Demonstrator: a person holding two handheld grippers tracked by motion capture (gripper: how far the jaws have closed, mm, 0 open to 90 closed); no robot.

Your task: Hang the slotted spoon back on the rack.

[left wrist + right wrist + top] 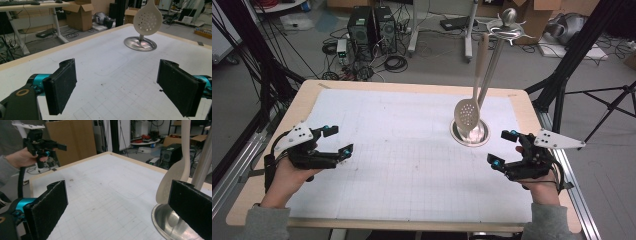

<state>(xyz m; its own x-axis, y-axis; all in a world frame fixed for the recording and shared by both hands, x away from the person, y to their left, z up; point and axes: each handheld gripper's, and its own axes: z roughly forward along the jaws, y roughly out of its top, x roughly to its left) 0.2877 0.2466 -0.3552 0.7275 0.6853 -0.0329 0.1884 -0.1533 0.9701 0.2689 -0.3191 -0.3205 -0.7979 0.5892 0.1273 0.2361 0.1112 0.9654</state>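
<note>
A cream slotted spoon (pixel 468 111) hangs from a metal utensil stand (pixel 492 67) whose round steel base (pixel 470 134) sits right of the table's middle. My left gripper (pixel 337 139) hovers open at the table's left side, nothing between its pads. My right gripper (pixel 503 147) is open at the right side, just right of the base. In the left gripper view the spoon's perforated bowl (pixel 146 19) hangs over the base (pixel 140 44) far ahead. In the right gripper view the spoon (pixel 175 176) and base (pixel 166 220) sit close by the right pad (pixel 191 207); the left gripper (pixel 46 146) shows across the table.
A white gridded mat (pixel 402 150) covers the wooden table (pixel 307 92). Computer towers (pixel 372 27), cables and cardboard boxes (pixel 532 15) lie on the floor beyond the far edge. Black tripod legs (pixel 577 55) stand at the right, a dark frame (pixel 252 60) at the left.
</note>
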